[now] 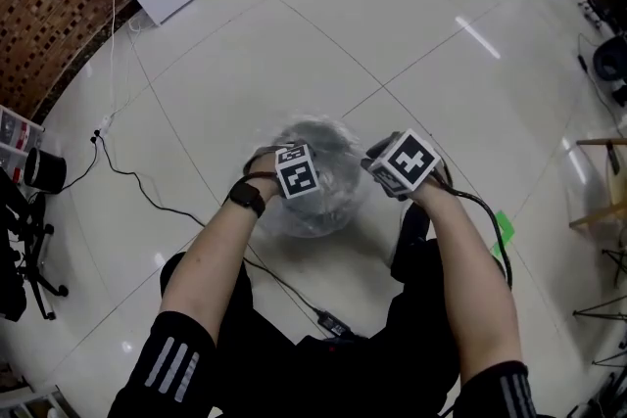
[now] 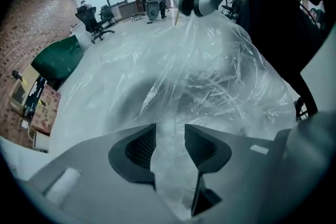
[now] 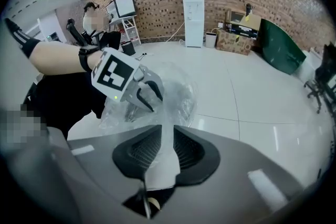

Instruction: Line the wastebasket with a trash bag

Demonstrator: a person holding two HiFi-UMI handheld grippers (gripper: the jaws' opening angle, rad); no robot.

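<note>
Glossy floor; trash bag within left gripper jaws; right gripper likewise

Left tongs: matte grey moulded body, two black ribbed jaw pads. Right tongs: same grey shell, same black ribbed pads. Each carries a white cube with black square markers on top: left cube, right cube. Small green light on the left cube's lower edge. Black wristband just behind the left tongs. Black cable runs back from the right tongs. Well behind the tongs are short black sleeves with white stripes, left sleeve and right sleeve. Black clothing between them.
</note>
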